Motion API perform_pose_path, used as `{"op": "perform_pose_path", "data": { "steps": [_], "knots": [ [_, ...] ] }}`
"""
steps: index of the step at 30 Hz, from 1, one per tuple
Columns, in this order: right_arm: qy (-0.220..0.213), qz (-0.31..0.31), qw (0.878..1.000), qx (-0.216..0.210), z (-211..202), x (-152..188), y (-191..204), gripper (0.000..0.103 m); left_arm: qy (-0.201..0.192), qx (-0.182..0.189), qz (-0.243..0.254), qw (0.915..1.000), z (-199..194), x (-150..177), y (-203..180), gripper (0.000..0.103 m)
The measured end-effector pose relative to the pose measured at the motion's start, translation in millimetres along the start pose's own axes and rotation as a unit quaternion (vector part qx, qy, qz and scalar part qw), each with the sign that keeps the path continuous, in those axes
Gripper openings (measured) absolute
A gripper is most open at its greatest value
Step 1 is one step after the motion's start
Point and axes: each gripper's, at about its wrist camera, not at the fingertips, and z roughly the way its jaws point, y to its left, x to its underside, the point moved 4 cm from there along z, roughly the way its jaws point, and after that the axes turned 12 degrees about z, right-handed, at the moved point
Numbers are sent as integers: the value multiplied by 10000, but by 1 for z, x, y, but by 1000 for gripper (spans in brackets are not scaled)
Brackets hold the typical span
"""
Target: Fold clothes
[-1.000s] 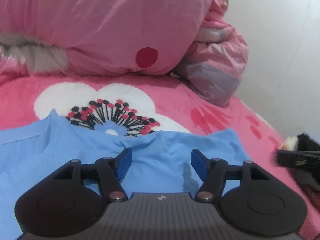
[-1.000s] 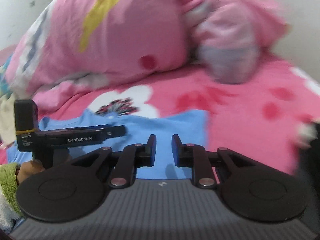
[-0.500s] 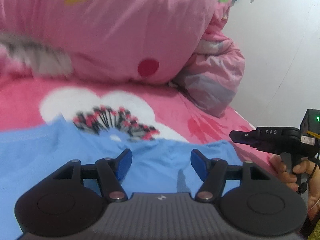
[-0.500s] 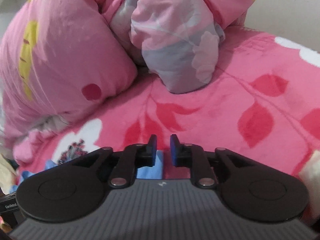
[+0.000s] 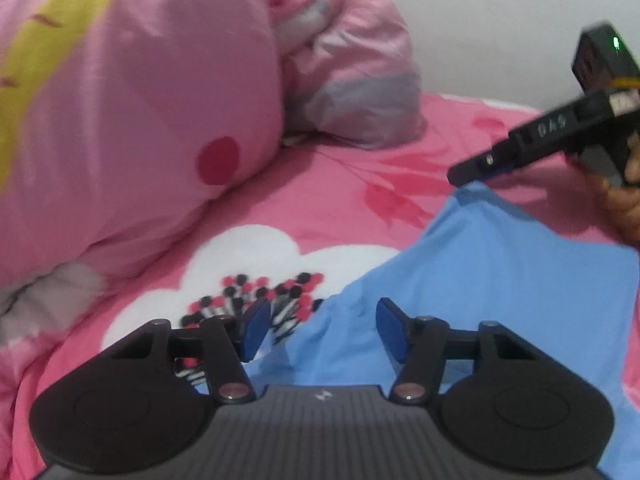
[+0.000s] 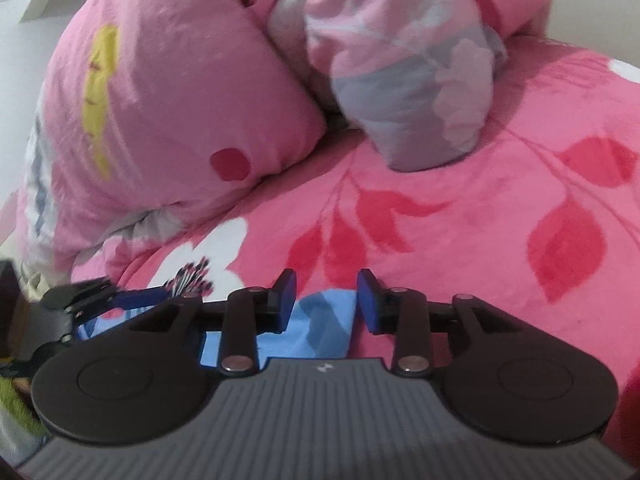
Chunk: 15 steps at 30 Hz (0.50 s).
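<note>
Fold barely begun: blue shirt (image 5: pixel 500 280) spread on pink bedspread (image 6: pixel 460 220) (pillows behind).
Right gripper (image 6: pixel 326 304) jaws part-open astride a raised corner, pinching nothing; left gripper (image 5: pixel 318 330) wide apart over shirt edge. All folds left.

Bed covered w/ pink fleece blanket (image 6: pixel 460 240), red leaf print + a white flower w/ black-and-red centre. Big pink pillow (image 5: pixel 132 100), yellow stripe and red dot, lies on blanket at its far left. Just right of pillow, touching it, a bunched pink/grey quilt (image 6: pixel 404 52). Behind pillow and quilt: plain white wall (image 5: pixel 480 20). Light soft, even; source not visible.
</note>
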Motion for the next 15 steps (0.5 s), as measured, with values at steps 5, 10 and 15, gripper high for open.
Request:
{"op": "perform_pose_path", "data": {
  "steps": [5, 10, 15],
  "knots": [
    [-19, -187, 9997, 128, 3, 5, 4, 5, -62, 134, 93, 9998, 3, -2, -7, 15],
    [-448, 53, 9990, -31, -12, -2, 3, 3, -411, 88, -340, 9985, -16, -1, 0, 6],
    [-456, 212, 9987, 111, -4, -2, 0, 3, -537, -12, -757, 9957, -22, 2, 12, 6]
  ]
}}
